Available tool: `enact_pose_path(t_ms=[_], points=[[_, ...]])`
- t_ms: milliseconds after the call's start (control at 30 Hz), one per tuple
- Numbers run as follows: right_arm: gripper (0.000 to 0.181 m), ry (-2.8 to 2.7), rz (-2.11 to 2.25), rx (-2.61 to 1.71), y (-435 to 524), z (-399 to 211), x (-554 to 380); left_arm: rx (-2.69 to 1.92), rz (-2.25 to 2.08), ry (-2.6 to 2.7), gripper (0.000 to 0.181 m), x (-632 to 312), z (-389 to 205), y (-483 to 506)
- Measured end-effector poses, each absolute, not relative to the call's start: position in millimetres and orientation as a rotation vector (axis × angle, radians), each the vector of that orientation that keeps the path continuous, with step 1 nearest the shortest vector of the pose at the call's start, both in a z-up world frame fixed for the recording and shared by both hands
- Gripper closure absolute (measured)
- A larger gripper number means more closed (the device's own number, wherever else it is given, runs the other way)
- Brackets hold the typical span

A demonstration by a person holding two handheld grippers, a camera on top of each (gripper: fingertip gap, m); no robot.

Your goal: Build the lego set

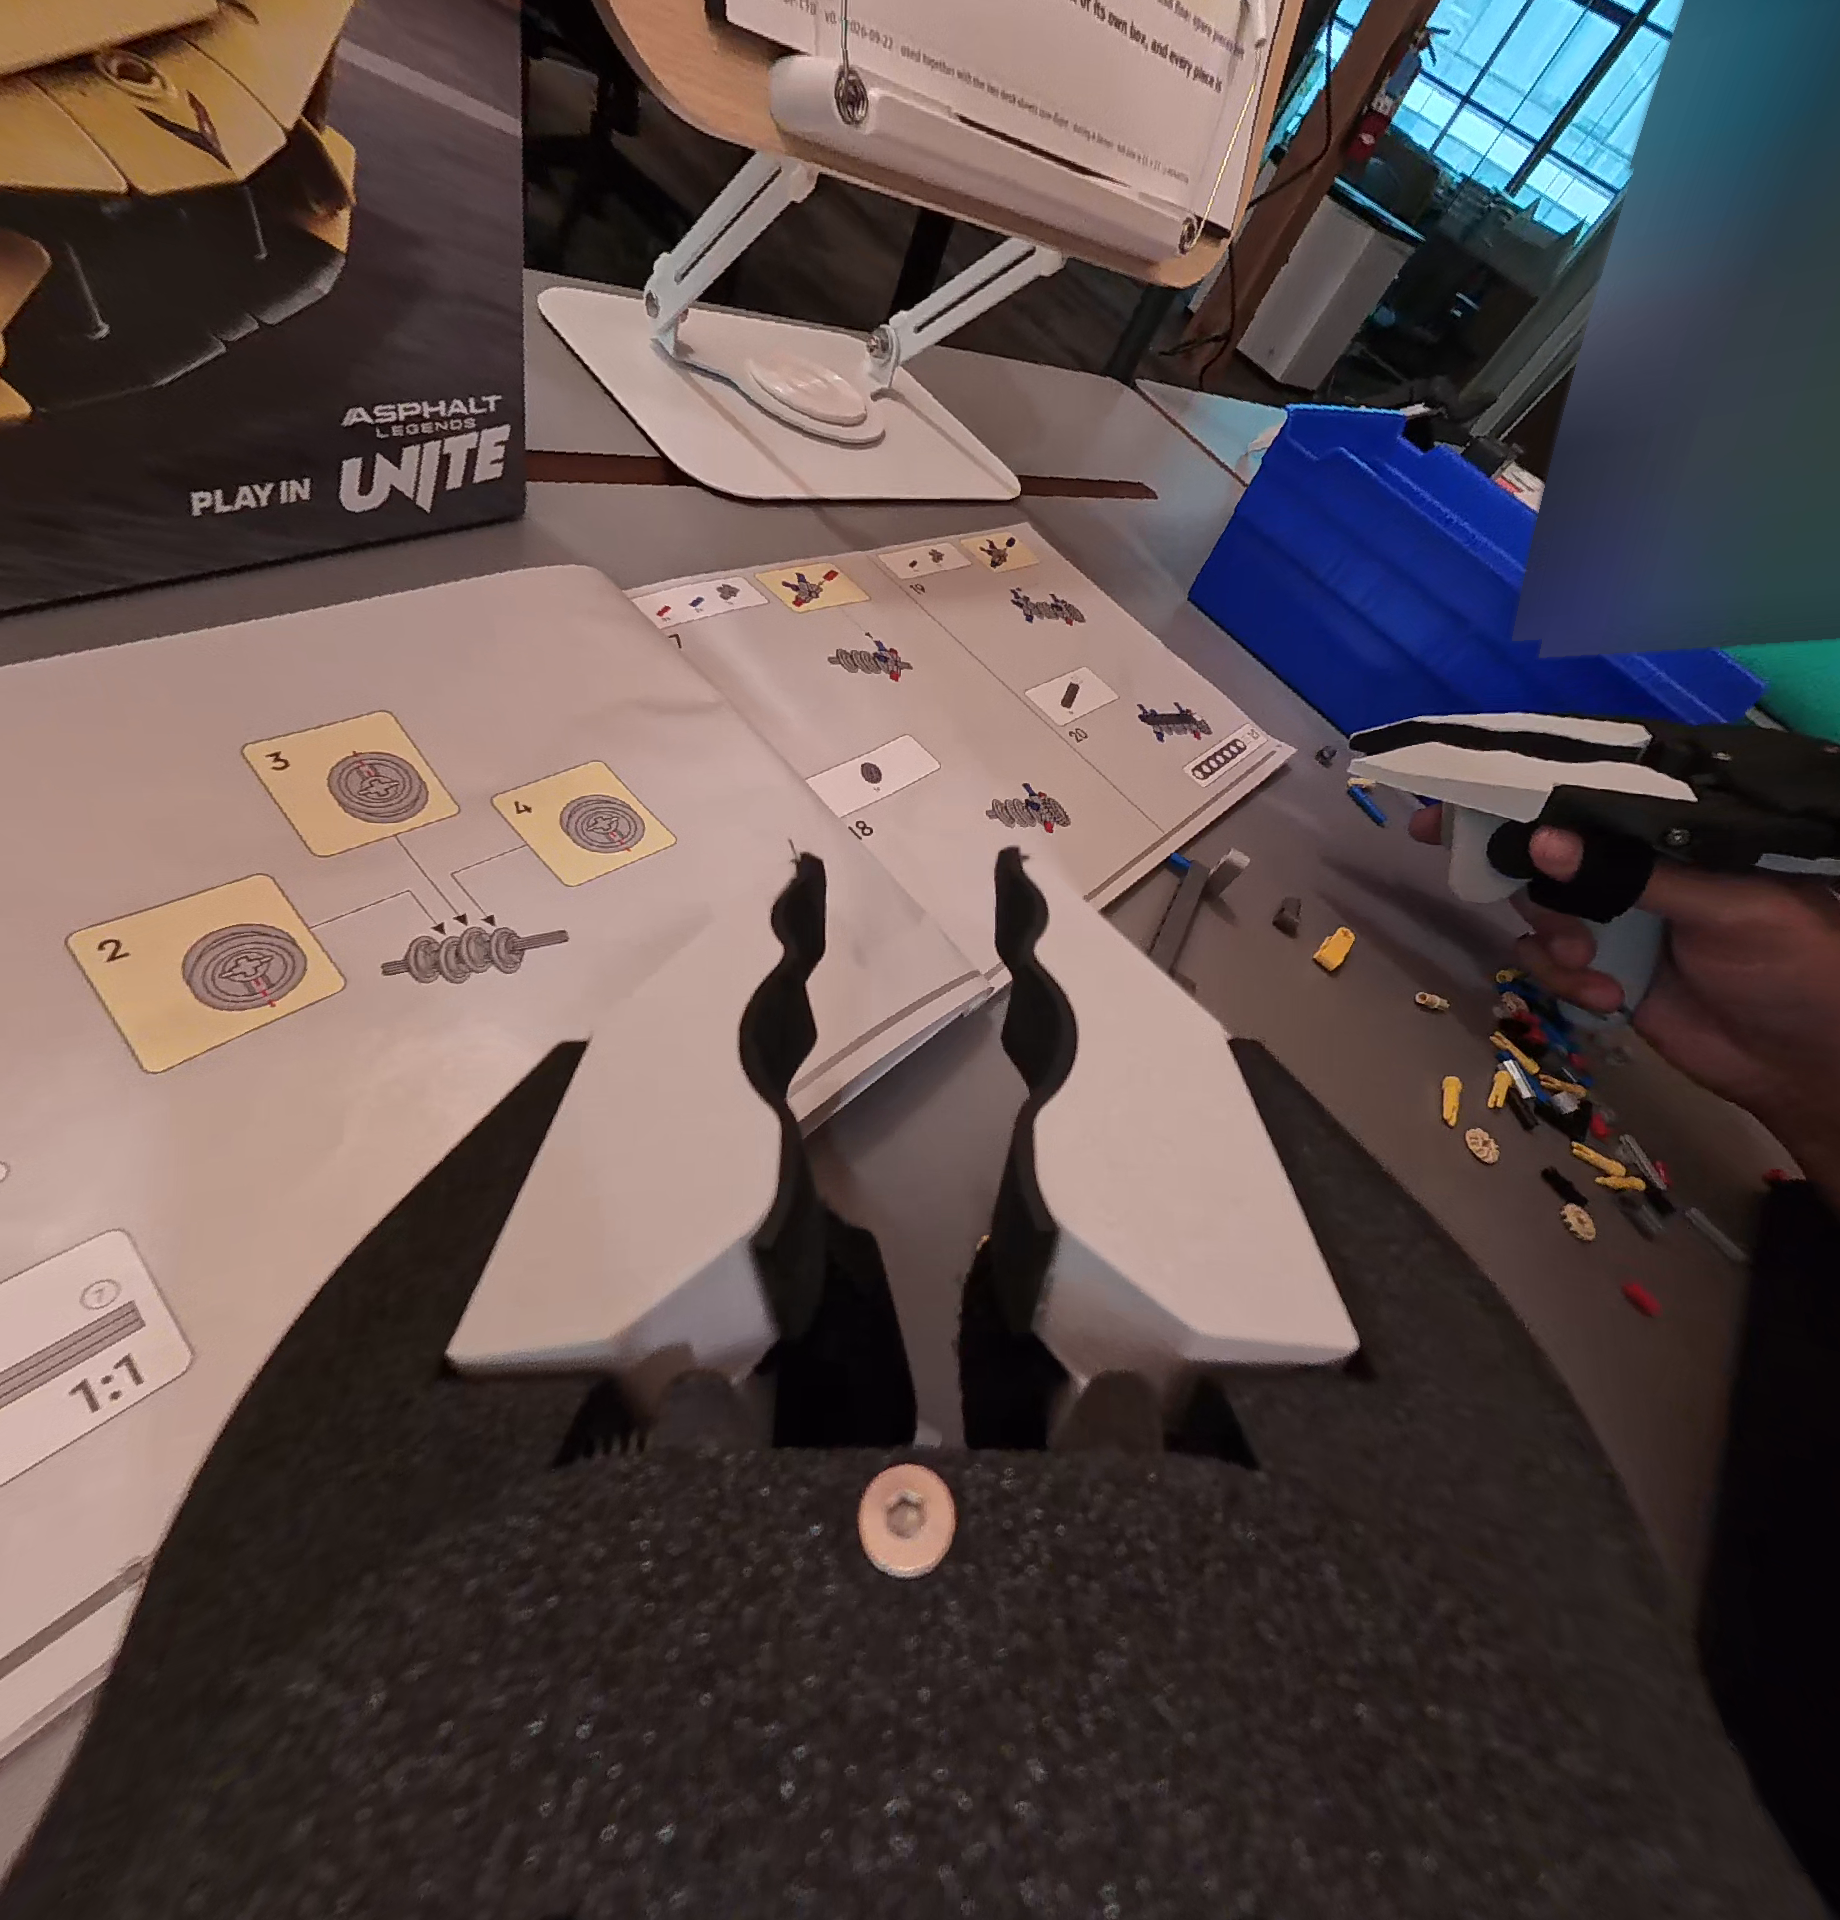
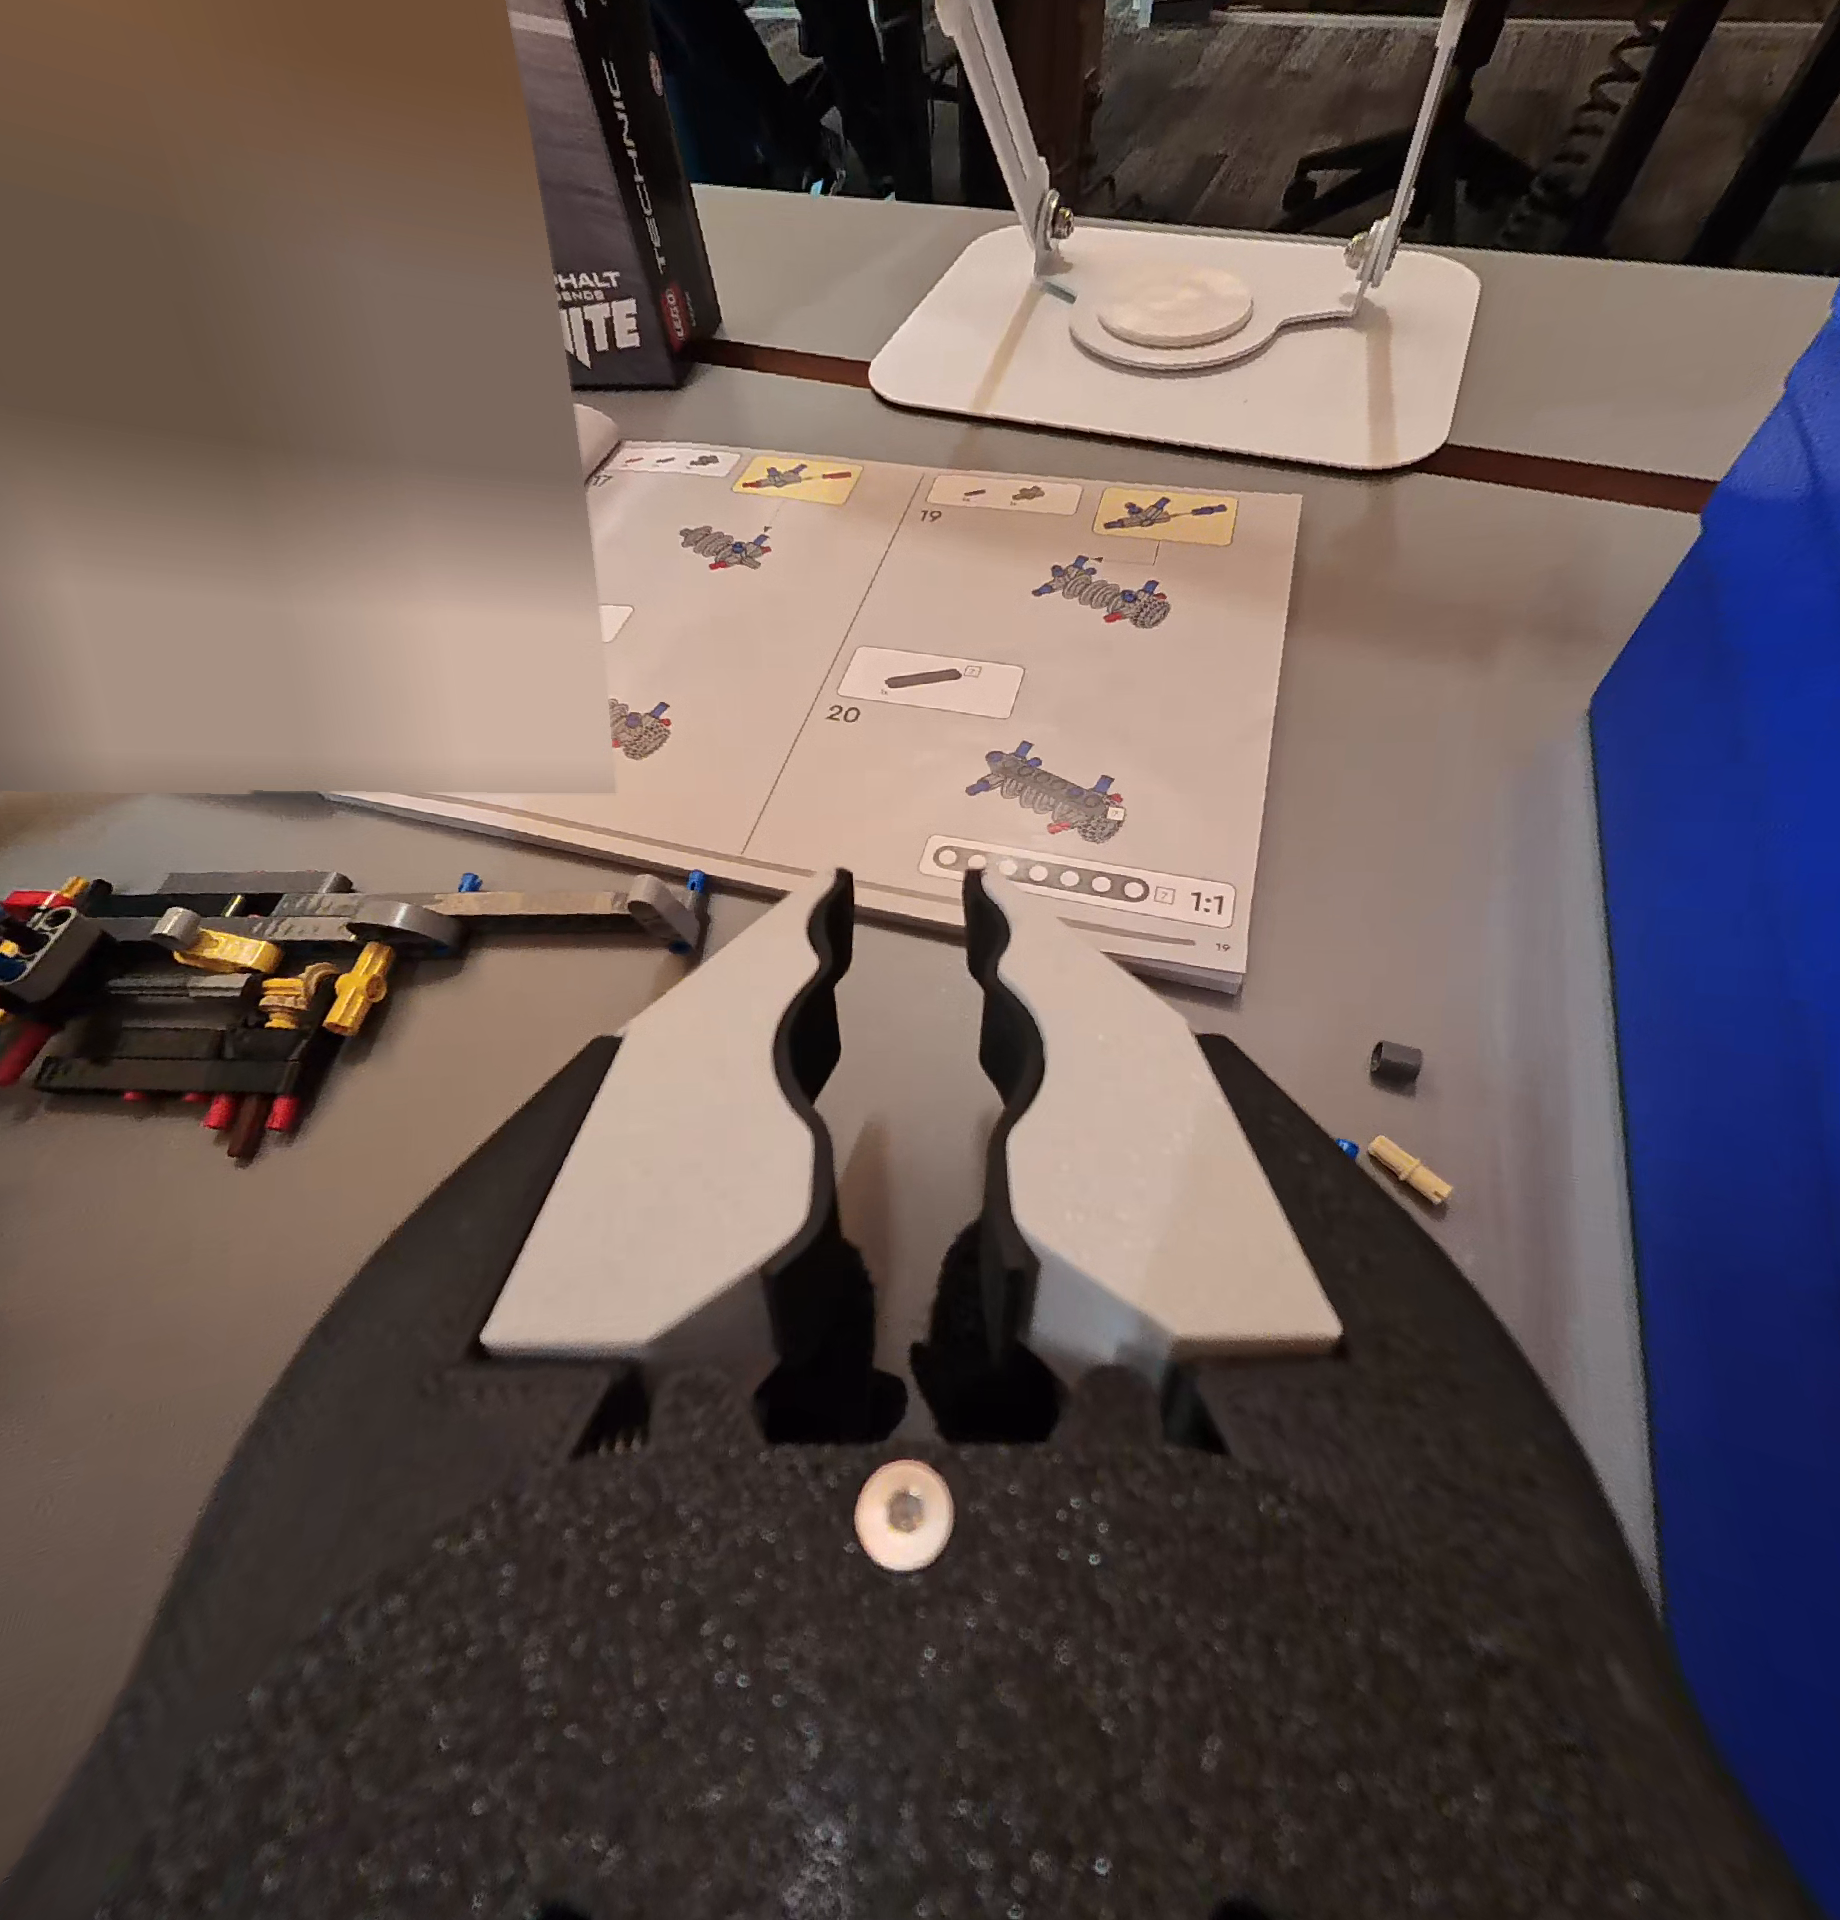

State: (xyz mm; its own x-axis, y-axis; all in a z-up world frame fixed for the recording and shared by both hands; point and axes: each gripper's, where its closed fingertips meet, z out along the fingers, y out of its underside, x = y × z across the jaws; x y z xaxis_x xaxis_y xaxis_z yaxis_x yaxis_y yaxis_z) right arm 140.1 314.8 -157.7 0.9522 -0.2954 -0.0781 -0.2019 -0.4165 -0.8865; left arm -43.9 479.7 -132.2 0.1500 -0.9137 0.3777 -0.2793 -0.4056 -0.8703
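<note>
Set box: at far left in our left wrist view we see the dark lego box (image 1: 241, 301) standing upright on the grey table (image 1: 1259, 1049).
Instruction booklet: just right of the box our open booklet (image 1: 604, 790) lies flat, its right page (image 2: 999, 665) reaching toward the blue bin.
Left gripper: our left gripper (image 1: 911, 883) hangs above the booklet's lower edge, jaws parted by a narrow gap with nothing between them.
Stand: behind the booklet we see a white stand (image 1: 791, 405) carrying a wooden board with a printed sheet.
Part-built assembly: in our right wrist view a grey, black and yellow lego assembly (image 2: 272, 966) lies on the table left of our right gripper, touching the booklet's near edge or just beside it; we cannot tell which.
Right gripper: our right gripper (image 2: 908, 894) sits over the booklet's near edge, jaws slightly apart and empty.
Loose pieces: right of that gripper we see a dark bush (image 2: 1396, 1065) and a tan pin (image 2: 1409, 1169); the left wrist view shows a scattered pile (image 1: 1550, 1101) beneath our right hand (image 1: 1705, 977).
Bin: a blue bin (image 2: 1768, 935) stands at far right.
</note>
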Motion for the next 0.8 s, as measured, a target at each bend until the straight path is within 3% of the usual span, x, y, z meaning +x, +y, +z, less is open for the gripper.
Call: enact_pose_path(t_ms=[800], points=[[0.162,0.353,-0.134,-2.04,312.9,-163.5,144.4,-1.785,-1.174,1.229,0.15,-40.4,-145.9,475.8]])
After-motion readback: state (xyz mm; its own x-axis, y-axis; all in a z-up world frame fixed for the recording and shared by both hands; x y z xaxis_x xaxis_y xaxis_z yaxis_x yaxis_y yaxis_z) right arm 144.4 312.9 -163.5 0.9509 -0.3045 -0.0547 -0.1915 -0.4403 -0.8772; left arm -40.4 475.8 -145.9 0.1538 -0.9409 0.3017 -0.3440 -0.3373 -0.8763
